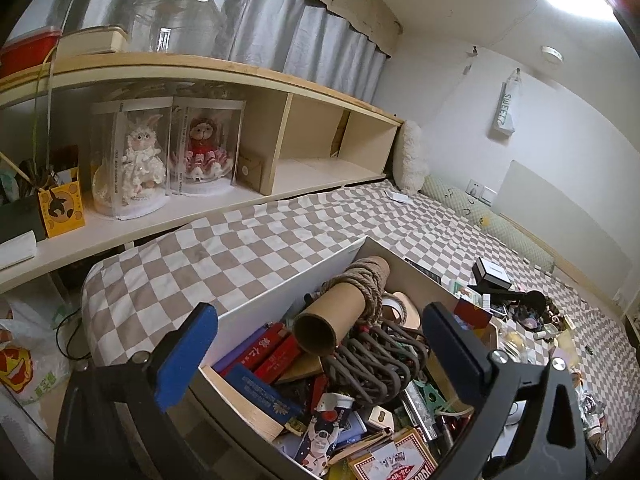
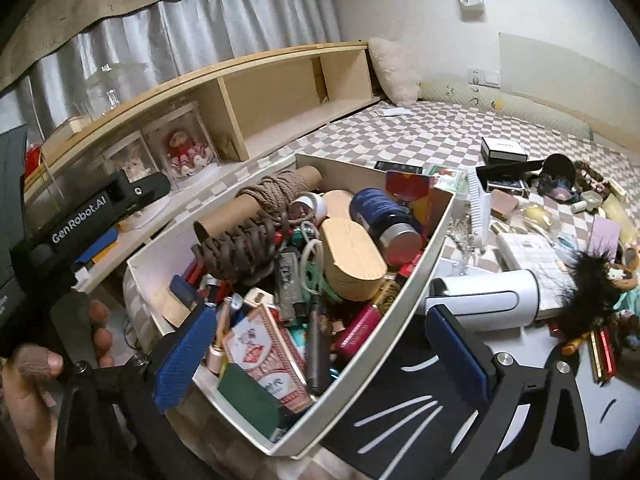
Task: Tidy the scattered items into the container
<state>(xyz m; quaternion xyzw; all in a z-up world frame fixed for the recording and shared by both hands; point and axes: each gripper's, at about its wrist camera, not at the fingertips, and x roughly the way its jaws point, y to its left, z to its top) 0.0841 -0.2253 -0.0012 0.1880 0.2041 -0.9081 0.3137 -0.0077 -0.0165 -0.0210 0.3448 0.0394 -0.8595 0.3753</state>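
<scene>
White-walled, the container (image 2: 404,292) sits crammed under both wide-open, empty tools, left tool (image 1: 320,356) and right tool (image 2: 320,356), so we should swing rightward to the bed's scattered items (image 2: 560,216) beyond it and grip one squarely.

Black tool (image 1: 320,360) — blue pads (image 1: 188,356), silver screws
</scene>
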